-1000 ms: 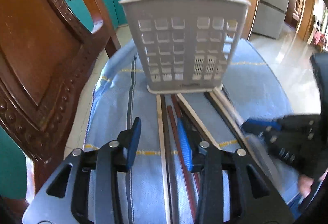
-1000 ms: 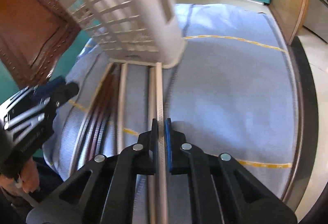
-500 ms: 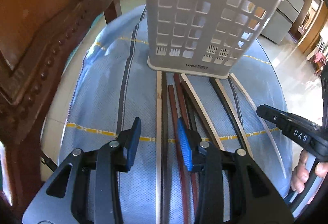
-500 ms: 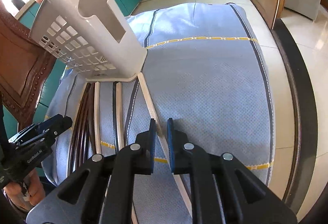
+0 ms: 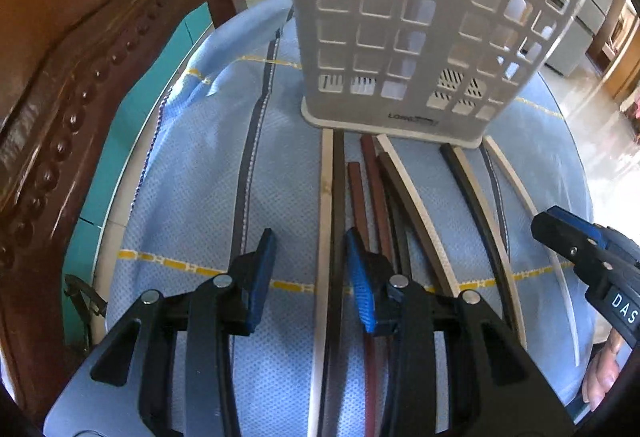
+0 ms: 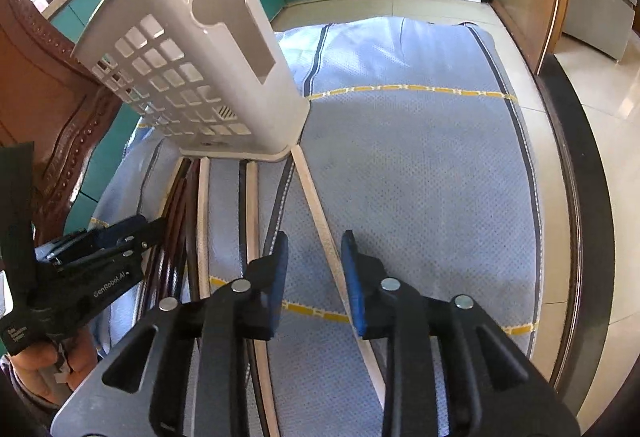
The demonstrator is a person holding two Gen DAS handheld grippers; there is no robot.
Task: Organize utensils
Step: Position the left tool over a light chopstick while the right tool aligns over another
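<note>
Now that my right gripper (image 6: 314, 273) has let go, jaws wide around the pale chopstick (image 6: 316, 205) lying by the holder (image 6: 208, 77) mid-table, I'm keeping the left gripper (image 5: 310, 269) open, regrasp needed.

We see our left hand-held gripper (image 5: 310, 277) built of black angular links with round silver pins and blue ribbed pads (image 5: 362, 285); our right hand-held gripper (image 6: 314, 279) matches it, its side lettered "DAS" in white, with bare skin of our fingers (image 5: 600, 381) underneath
</note>
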